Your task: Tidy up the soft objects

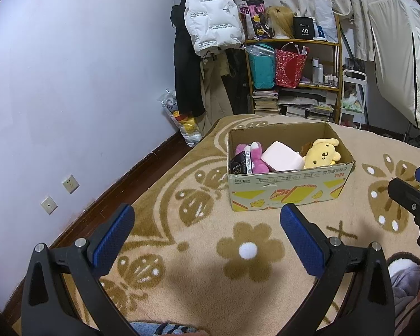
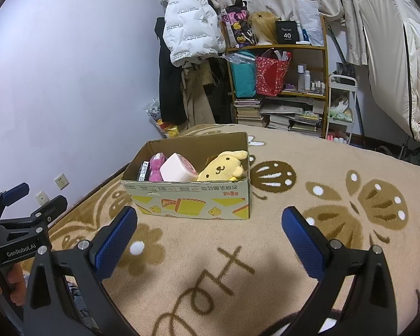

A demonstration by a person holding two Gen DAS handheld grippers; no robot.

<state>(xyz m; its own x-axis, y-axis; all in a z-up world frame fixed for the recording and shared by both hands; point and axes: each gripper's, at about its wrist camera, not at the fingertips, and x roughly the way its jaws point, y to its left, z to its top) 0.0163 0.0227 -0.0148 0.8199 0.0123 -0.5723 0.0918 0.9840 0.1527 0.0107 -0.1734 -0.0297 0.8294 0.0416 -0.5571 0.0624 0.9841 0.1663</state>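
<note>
Plush toys fill the cardboard box (image 1: 289,184) ahead of both grippers: a yellow dog plush (image 1: 322,152), a pink cushion (image 1: 282,158) and a pink plush (image 1: 253,156) inside. Left gripper (image 1: 207,225) and right gripper (image 2: 210,226) hover over the patterned blanket (image 1: 254,252), jaws spread wide, holding nothing.

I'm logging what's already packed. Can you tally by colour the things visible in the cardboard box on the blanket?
Yellow: 1, the plush dog
Pink: 2, a plush toy and a block-shaped cushion
Black: 1, a small packet at the left end
Brown: 1, a fuzzy thing mostly hidden behind the dog
Total: 5 visible in the box
</note>
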